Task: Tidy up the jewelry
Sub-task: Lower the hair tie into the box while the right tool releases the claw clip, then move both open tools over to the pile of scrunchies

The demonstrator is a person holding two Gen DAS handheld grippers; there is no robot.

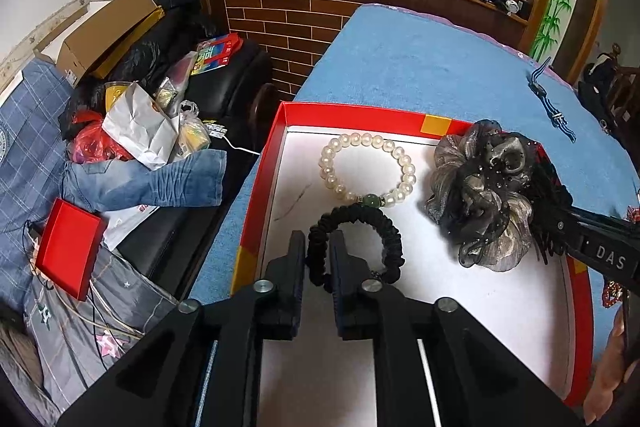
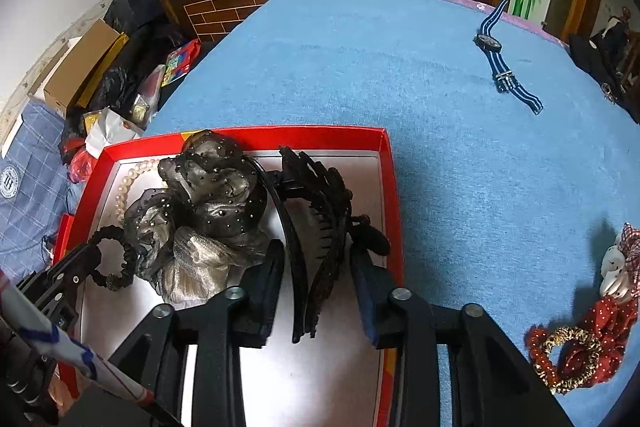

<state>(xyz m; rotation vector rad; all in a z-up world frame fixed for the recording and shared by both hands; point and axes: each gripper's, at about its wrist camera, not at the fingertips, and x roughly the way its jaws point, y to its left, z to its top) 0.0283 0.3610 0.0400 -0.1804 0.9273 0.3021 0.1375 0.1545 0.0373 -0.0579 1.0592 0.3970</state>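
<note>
Jewelry and hair pieces gathered in a red cardboard box lid (image 1: 256, 187) on a blue terry-cloth tabletop (image 2: 360, 67).

Left hand-held gripper (image 1: 319, 251) clenched on the ruffled black fabric scrunchie (image 1: 390, 239), a crinkled ring lying on the matte white floor of the lid. Just beyond at 12 o'clock, touching it, a round pearl bracelet (image 1: 368, 169) of glossy cream beads with one green bead. At 2 o'clock, a puffy grey-black organza hair flower (image 1: 480, 191) dotted with tiny beads. Right hand-held gripper (image 2: 316, 263) released, jaws spread either side of a curved, toothed black plastic hair clip (image 2: 320, 227) attached beside the flower. Outside the lid on the nubby cloth: striped blue woven-strap watch (image 2: 504, 63) at 1 o'clock, red dotted scrunchie (image 2: 592, 339) with a leopard-print band at 4 o'clock.
</note>
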